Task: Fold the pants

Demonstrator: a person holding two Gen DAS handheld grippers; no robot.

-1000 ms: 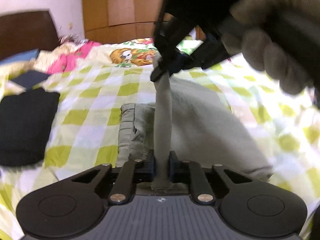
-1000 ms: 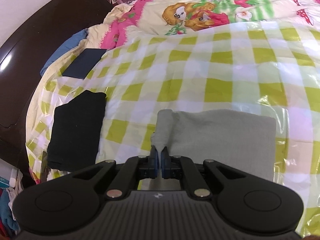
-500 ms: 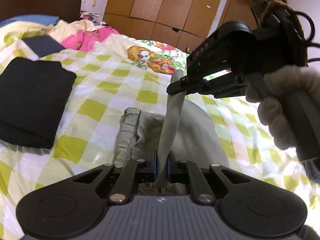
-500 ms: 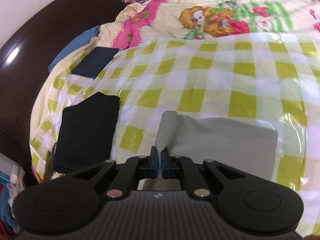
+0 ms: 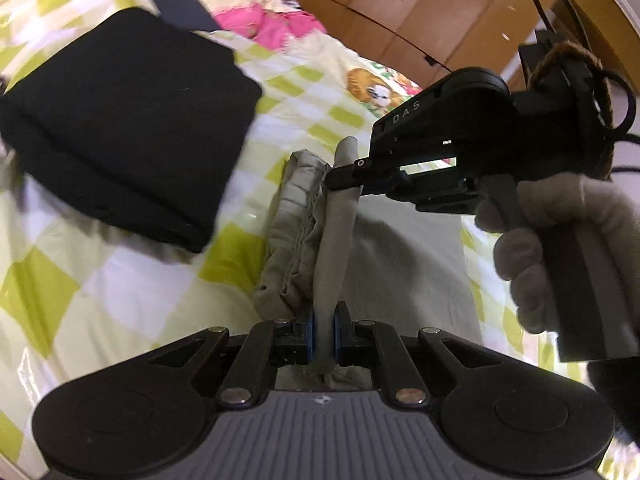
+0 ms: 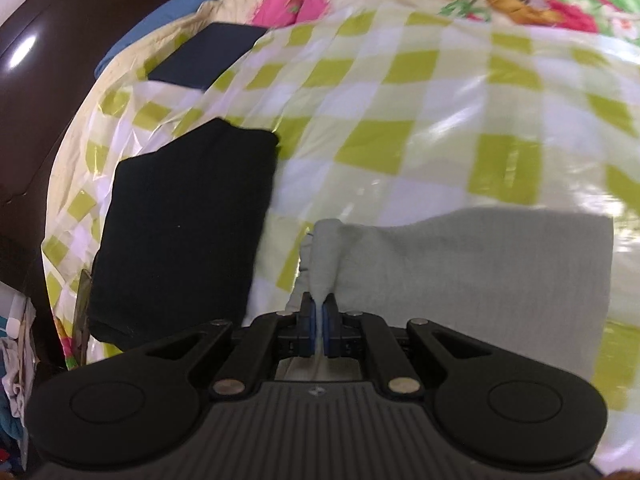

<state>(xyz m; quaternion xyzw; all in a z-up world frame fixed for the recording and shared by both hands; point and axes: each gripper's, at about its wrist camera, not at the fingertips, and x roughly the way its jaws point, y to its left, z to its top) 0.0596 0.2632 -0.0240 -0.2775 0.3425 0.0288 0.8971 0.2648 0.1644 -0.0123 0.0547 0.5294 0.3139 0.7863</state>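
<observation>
**Both grippers pinch one edge of the grey pants over the bed**

The left gripper (image 5: 324, 336) is clamped on a fold of the grey pants (image 5: 404, 264), its blue pads pressed against the cloth from both sides. The right gripper (image 6: 319, 330) is likewise closed on the cloth, a narrow ridge of fabric rising from between its pads. In the left wrist view the right gripper (image 5: 340, 176) nips the far end of the same raised strip, held by a gloved hand (image 5: 560, 248). The strip runs taut between the two grippers, above the bunched waistband. The rest of the pants lies flat on the green-and-white checked bedsheet (image 6: 400, 128), near the middle of the bed. A folded black garment (image 6: 180, 232) lies on the sheet just beside the pants, toward the dark wooden headboard (image 6: 36, 80). Wooden wardrobe doors (image 5: 420, 8) stand beyond the bed.
</observation>
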